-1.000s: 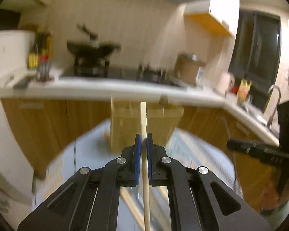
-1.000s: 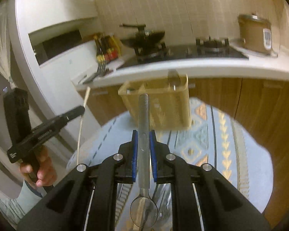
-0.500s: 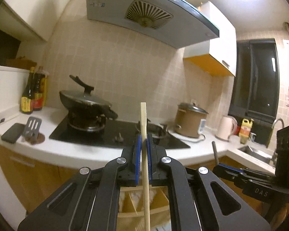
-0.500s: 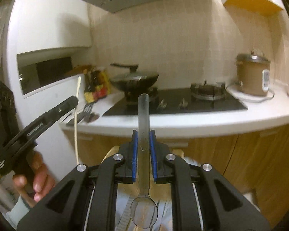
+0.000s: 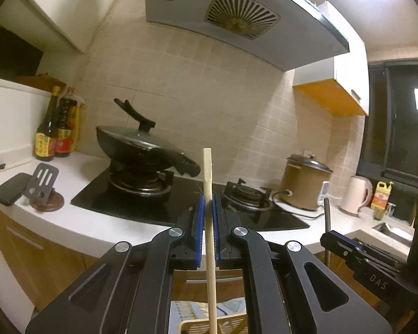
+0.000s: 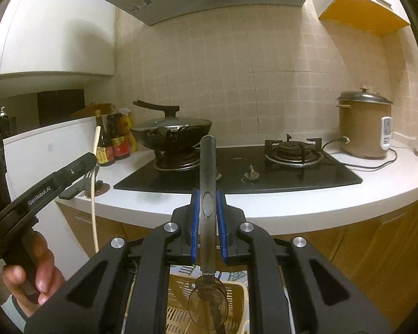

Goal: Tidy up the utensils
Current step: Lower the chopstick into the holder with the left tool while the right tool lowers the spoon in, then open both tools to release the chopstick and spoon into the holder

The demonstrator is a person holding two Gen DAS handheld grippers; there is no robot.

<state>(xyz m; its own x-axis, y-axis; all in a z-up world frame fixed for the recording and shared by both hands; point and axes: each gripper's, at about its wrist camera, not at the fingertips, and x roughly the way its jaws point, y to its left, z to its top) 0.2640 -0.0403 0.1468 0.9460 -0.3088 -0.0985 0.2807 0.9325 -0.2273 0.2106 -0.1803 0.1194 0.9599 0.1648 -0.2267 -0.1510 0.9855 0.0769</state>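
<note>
Left gripper point(image 5: 207, 203) is clamped on a single wooden chopstick point(image 5: 209, 194); the stick runs upright between the blue pads, tip poking above the fingers, lower end hanging over a yellow slatted basket point(image 5: 228, 324) below. From the right wrist view the same chopstick point(image 6: 93, 189) shows pale and vertical under the left gripper's nose, with the person's hand point(image 6: 34, 275) wrapped round the handle.

Right gripper point(image 6: 208, 203) is closed narrow on a metal spoon point(image 6: 207, 222): handle up between the pads, bowl down and toward the camera, sitting over the basket point(image 6: 237, 295).

Both grippers point roughly level at the counter point(image 6: 292, 200). Behind: black hob point(image 6: 278, 172), lidded wok point(image 6: 171, 130) on the left burner, brown rice cooker point(image 6: 361, 128) to the right, sauce bottles point(image 5: 55, 128) at the left wall. A phone point(image 5: 9, 189) and a small stand point(image 5: 44, 186) lie on the counter's left end.
</note>
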